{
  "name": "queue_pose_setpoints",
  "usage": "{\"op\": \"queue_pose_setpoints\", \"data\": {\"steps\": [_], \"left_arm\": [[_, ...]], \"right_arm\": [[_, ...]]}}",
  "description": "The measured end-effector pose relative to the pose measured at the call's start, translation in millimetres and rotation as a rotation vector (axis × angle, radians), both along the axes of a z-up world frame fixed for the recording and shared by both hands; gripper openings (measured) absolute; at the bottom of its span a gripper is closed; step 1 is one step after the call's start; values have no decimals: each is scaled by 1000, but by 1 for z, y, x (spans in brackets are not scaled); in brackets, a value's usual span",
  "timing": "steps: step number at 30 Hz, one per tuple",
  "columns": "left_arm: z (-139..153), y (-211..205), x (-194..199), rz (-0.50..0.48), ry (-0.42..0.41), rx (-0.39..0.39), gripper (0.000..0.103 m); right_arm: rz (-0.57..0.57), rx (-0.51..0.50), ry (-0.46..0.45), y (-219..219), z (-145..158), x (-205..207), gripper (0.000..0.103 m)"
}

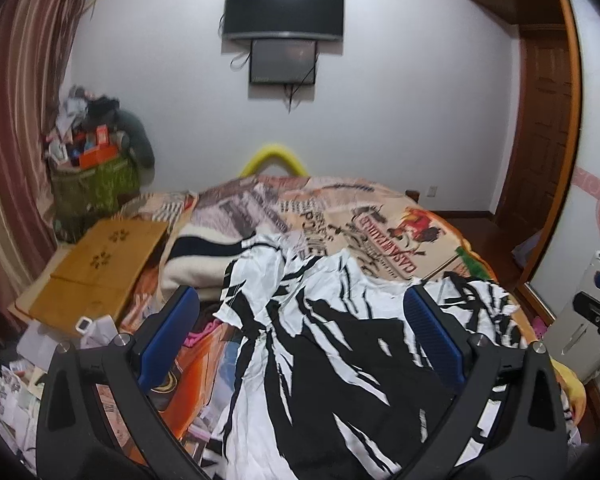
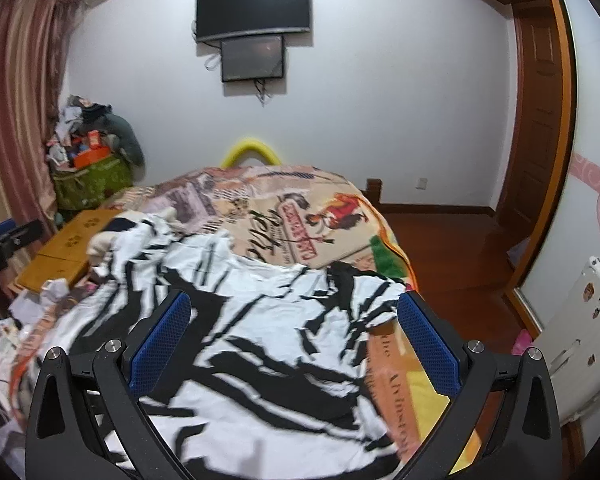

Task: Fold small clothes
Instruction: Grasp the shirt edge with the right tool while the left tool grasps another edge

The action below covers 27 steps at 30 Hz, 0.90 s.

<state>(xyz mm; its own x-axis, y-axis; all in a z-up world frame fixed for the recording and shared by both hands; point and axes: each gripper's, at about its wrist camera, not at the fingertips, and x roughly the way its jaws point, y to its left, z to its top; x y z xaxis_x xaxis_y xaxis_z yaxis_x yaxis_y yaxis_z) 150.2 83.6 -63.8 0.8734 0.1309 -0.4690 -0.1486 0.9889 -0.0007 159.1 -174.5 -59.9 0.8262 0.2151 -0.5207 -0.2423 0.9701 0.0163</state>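
Wall: black TV (image 1: 285, 9), small screen (image 1: 283, 61) under it
Corner: green bag (image 1: 94, 184) full of stuff
Bed: picture blanket (image 1: 340, 216)
Left: wooden board (image 1: 100, 256)

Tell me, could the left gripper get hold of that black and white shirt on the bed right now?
Probably yes. The left gripper is open right above the black and white shirt, which lies spread on the bed with nothing lying on top of it in view.

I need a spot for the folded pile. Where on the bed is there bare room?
The far end of the blanket is free, between the shirt and the yellow hoop. A narrow strip along the right edge is also bare. The left side is crowded with papers and the wooden board.
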Motion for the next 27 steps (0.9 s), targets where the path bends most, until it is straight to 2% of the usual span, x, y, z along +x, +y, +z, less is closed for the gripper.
{"op": "queue_pose_setpoints", "data": {"steps": [3, 9, 11, 14, 17, 22, 24, 27], "left_arm": [[-20, 19, 27, 36, 46, -33, 103], [-67, 52, 77, 108, 177, -27, 103], [-84, 65, 92, 118, 233, -44, 103], [-112, 91, 110, 113, 331, -117, 103], [-125, 111, 119, 140, 386, -131, 103], [-144, 131, 145, 139, 452, -176, 92], [-150, 134, 156, 120, 477, -190, 89], [-158, 134, 168, 82, 515, -228, 79]], "right_arm": [[-21, -6, 43, -10, -10, 20, 103], [-42, 2, 128, -31, -36, 68, 103], [-44, 3, 155, -37, -45, 82, 102], [-28, 20, 207, -47, -61, 104, 102], [-36, 17, 263, -56, -78, 125, 101], [-65, 41, 349, -72, -103, 159, 98], [-75, 61, 381, -79, -111, 168, 94], [-94, 78, 410, -88, -118, 178, 92]]}}
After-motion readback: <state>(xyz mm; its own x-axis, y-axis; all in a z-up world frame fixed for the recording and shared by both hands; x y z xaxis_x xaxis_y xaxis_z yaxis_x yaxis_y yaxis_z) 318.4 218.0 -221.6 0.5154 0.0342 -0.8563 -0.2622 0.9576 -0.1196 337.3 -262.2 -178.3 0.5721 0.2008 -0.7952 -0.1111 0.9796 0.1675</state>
